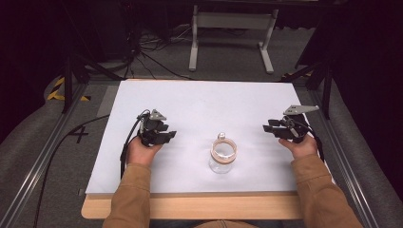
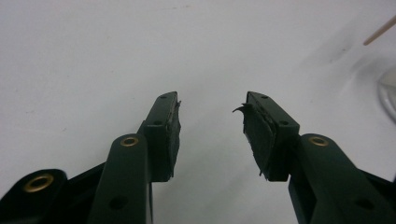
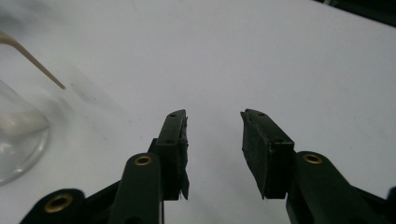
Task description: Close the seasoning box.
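While both hands rest on the white worktop, a clear glass jar with a tan rim stands between left tongs and right tongs. Left gripper view: jaws parted, empty, pads frayed. Right gripper view: jaws parted, empty; jar blurred, cut off.

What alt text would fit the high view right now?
A clear jar stands on a white table between two hand-held claws, both open and empty: the left claw and the right claw. Tan sleeves enter from below.
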`<state>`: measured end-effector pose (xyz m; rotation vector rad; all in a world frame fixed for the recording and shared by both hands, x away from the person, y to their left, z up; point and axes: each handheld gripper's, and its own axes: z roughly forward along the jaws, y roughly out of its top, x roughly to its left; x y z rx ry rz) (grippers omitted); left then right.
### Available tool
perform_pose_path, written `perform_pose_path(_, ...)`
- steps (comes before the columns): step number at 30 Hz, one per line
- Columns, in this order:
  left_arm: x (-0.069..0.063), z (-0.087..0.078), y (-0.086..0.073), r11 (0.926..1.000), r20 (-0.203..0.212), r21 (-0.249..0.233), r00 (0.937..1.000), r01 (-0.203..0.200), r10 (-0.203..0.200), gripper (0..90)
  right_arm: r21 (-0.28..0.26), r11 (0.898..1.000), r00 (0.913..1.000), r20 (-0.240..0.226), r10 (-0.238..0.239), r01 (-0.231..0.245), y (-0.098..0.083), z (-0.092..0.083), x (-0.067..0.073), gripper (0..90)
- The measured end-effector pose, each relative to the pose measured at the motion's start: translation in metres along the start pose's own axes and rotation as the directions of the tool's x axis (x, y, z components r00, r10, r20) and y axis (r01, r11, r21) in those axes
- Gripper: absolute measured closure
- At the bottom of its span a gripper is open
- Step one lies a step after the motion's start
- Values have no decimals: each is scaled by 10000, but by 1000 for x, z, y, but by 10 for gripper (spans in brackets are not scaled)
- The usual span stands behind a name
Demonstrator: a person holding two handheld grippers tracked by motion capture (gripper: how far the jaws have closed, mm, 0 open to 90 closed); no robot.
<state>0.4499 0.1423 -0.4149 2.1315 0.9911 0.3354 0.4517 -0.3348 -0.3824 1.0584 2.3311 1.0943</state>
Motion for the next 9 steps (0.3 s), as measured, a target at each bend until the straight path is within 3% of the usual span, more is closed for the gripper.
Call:
perform_pose_path(5,2,6,-5,9999,-105,78,9999,95,-94,533,218,9996,9998,134,160,-163,-13,14,-7,572)
perform_pose_path(7,1,5,-4,10000,-115,0,9999,80,-80,529,430,9988,9996,163,246,-253,-15,17,-8,551)
perform_pose_path(9,0,4,-3,9998,-127,-205,9999,-24,22,522,307,9990,9994,113,331,-334,-15,18,-8,520)
